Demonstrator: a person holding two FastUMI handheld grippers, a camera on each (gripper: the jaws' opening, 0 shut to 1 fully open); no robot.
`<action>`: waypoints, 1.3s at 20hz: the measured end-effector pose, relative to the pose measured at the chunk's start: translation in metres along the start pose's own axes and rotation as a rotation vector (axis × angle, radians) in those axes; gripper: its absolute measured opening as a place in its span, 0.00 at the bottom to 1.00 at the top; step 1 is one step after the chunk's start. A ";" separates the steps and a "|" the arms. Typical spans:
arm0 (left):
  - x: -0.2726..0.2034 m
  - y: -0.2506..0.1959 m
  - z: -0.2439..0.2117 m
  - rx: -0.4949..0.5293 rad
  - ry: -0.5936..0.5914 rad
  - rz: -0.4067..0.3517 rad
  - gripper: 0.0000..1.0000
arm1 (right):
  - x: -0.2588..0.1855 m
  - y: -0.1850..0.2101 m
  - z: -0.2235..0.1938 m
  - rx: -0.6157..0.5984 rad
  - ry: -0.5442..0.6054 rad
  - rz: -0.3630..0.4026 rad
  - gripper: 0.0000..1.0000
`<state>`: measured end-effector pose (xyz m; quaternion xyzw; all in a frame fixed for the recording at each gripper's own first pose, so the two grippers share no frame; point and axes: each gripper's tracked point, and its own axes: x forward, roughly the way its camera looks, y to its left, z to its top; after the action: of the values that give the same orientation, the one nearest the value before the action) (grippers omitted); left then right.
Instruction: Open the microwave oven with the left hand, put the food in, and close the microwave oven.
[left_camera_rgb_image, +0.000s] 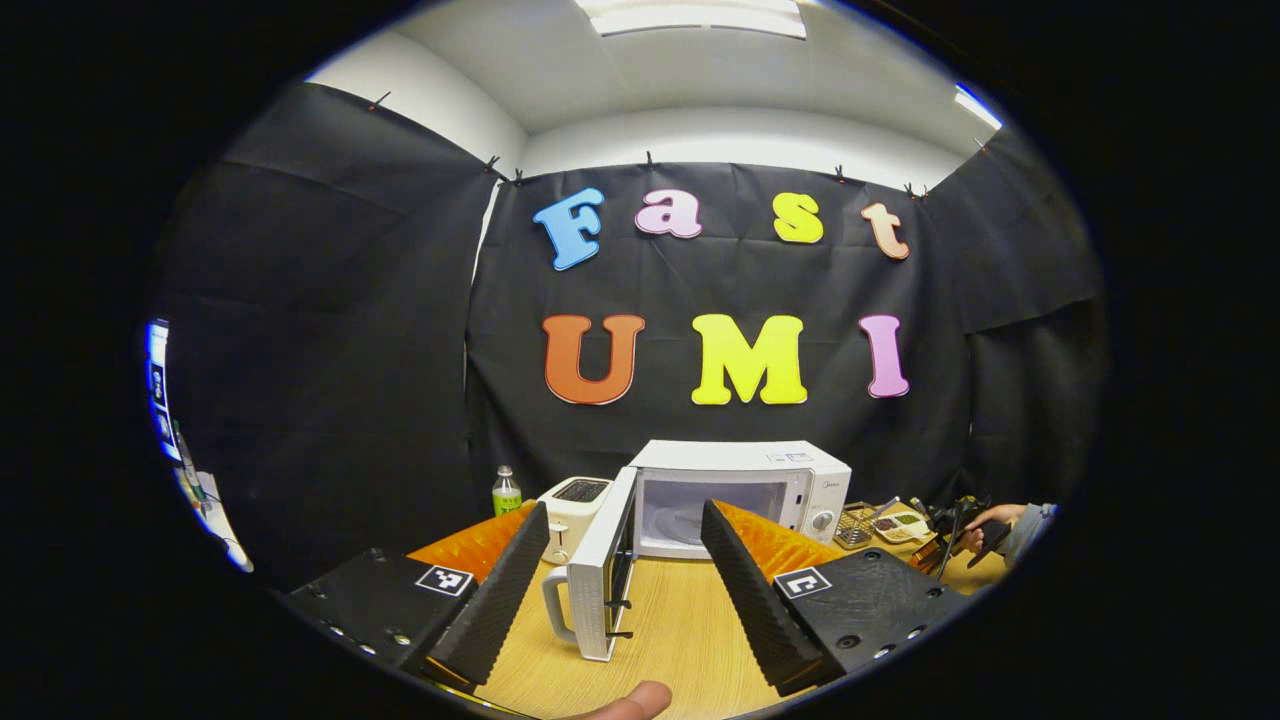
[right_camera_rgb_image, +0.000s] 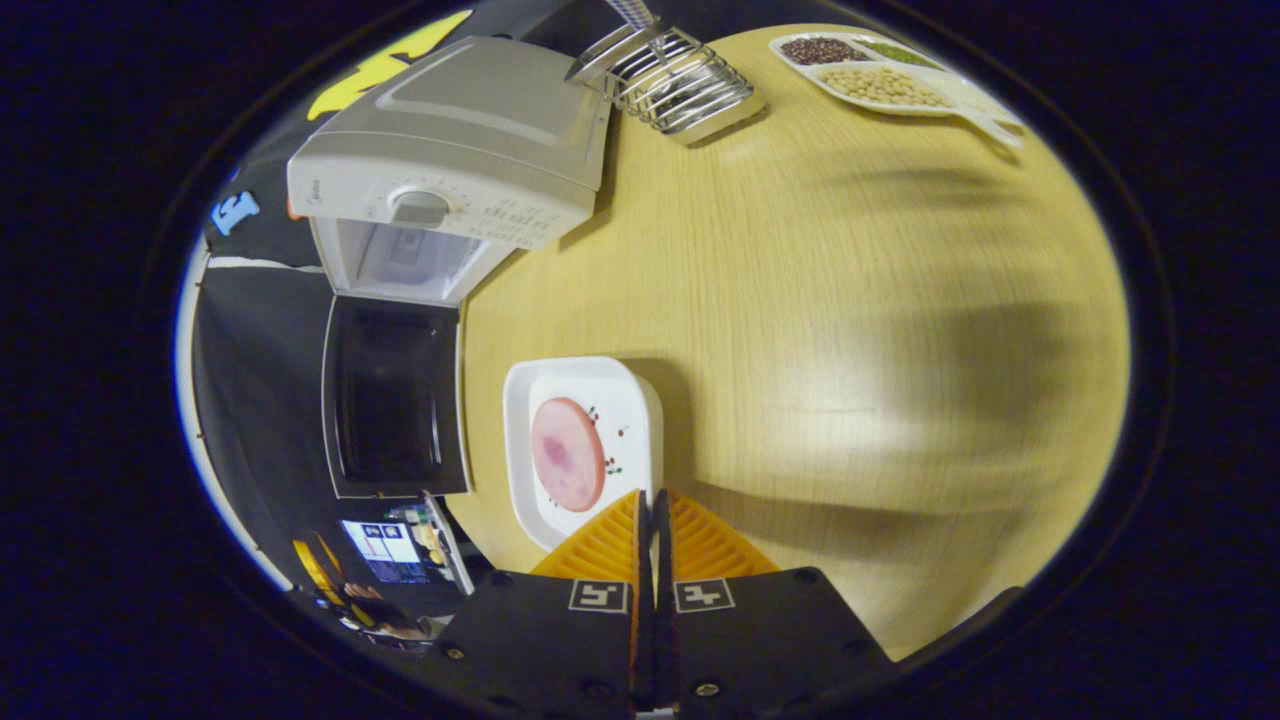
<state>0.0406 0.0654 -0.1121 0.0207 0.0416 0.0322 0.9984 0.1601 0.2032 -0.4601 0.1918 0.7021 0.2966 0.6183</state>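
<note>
Your microwave oven (left_camera_rgb_image: 740, 495) stands at the back of the desk (left_camera_rgb_image: 670, 620) with its door (left_camera_rgb_image: 605, 570) swung wide open. The food, a pink slice (right_camera_rgb_image: 567, 453) on a white square plate (right_camera_rgb_image: 640, 400), lies on the desk in front of the oven; your right gripper (right_camera_rgb_image: 652, 505) has its jaws clenched on the plate's rim. Your left gripper (left_camera_rgb_image: 625, 570) hangs with jaws released, spread either side of the door without touching it. A toaster (left_camera_rgb_image: 572, 510) and a green bottle (left_camera_rgb_image: 506, 492) sit left of the oven, a wire rack (right_camera_rgb_image: 670, 85) and a bean tray (right_camera_rgb_image: 880, 70) on its other side.
</note>
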 end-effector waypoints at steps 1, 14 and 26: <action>-0.001 -0.001 -0.001 0.003 -0.001 -0.005 0.93 | 0.001 0.000 0.001 0.008 -0.007 0.012 0.04; -0.014 0.026 -0.008 0.015 0.001 -0.022 0.93 | -0.023 0.005 0.032 0.157 -0.158 0.029 0.04; -0.014 0.054 -0.025 -0.005 0.032 -0.013 0.93 | 0.022 0.083 0.098 0.364 -0.449 0.118 0.04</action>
<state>0.0210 0.1193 -0.1339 0.0175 0.0578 0.0263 0.9978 0.2447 0.2973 -0.4287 0.4009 0.5769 0.1514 0.6953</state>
